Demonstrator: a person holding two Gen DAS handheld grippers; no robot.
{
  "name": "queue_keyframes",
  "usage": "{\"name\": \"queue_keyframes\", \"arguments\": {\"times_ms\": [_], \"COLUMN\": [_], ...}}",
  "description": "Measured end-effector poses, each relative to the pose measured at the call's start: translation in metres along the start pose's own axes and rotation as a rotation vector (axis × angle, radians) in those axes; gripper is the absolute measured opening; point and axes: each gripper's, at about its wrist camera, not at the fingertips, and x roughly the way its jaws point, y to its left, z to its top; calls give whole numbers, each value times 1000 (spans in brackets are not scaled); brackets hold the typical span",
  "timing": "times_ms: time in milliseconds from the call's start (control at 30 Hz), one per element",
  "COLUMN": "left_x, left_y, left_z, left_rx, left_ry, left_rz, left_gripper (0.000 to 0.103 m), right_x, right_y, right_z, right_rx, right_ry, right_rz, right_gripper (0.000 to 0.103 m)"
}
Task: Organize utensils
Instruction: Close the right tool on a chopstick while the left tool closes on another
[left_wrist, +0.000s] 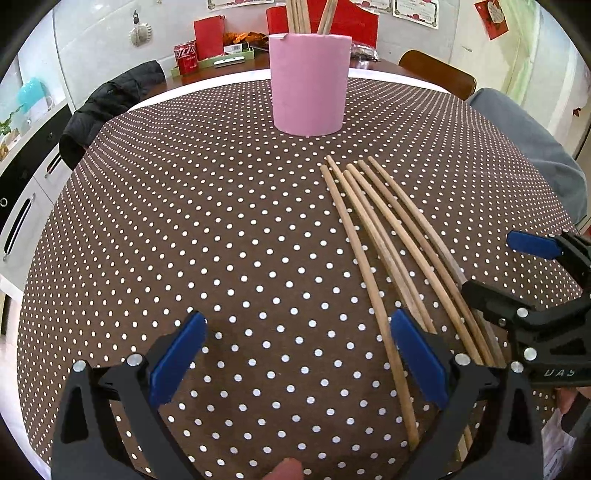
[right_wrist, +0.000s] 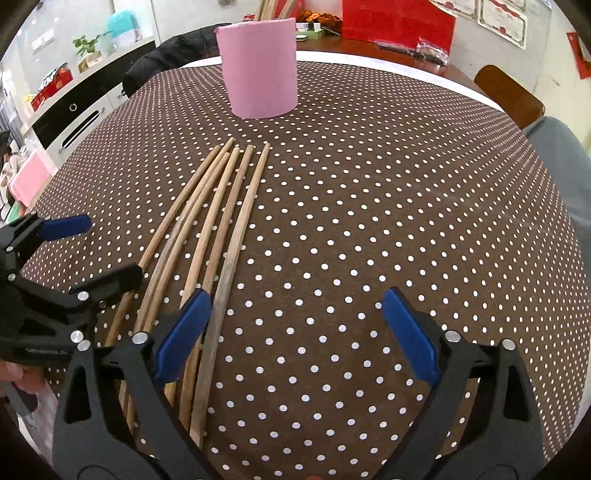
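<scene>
Your left fingers (left_wrist: 417, 362) stand wide apart with nothing between them, hovering low over the dotted surface (left_wrist: 221, 229); the right-hand blue pad sits just above the near ends of the chopsticks (left_wrist: 373, 236). Your right fingers (right_wrist: 183, 332) are also spread wide and hold nothing: the left pad lies over the near ends of the same bundle, and the right pad hangs over bare cloth. No earlier view is given, so whether the pads touch the sticks cannot be told.

The loose chopsticks lie side by side on the brown polka-dot cloth, six or so, running from near you toward the far side, their far tips fanned slightly and pointing toward the pink cup (left_wrist: 309, 83). In the left wrist view the bundle is right of centre; in the right wrist view it is left of centre, so it lies between your two grippers.

The pink cup stands upright at the far middle of the surface, well apart from the loose sticks, with several chopsticks already standing in it. A red can (left_wrist: 185, 56) sits farther back on the left.
</scene>
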Motion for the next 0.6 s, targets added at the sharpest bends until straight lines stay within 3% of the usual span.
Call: {"name": "queue_keyframes", "arguments": {"times_ms": [67,200,400,600], "left_x": [1,3,10,17], "left_y": [-1,-1,-8,-7], "left_z": [1,5,21,36], "left_rx": [6,18,78,101], "left_ry": [-2,-2,17,31], "left_rz": [5,15,57,31], "left_gripper": [99,99,99,99], "right_x": [2,-1,8,19], "right_y": [2,2,9,15], "right_z": [1,5,23,40], "right_rx": [-31,-39,-62,-75], "right_ry": [6,11,31,54], "right_rz": [-37,-23,6,6], "right_gripper": [79,59,58,55]}}
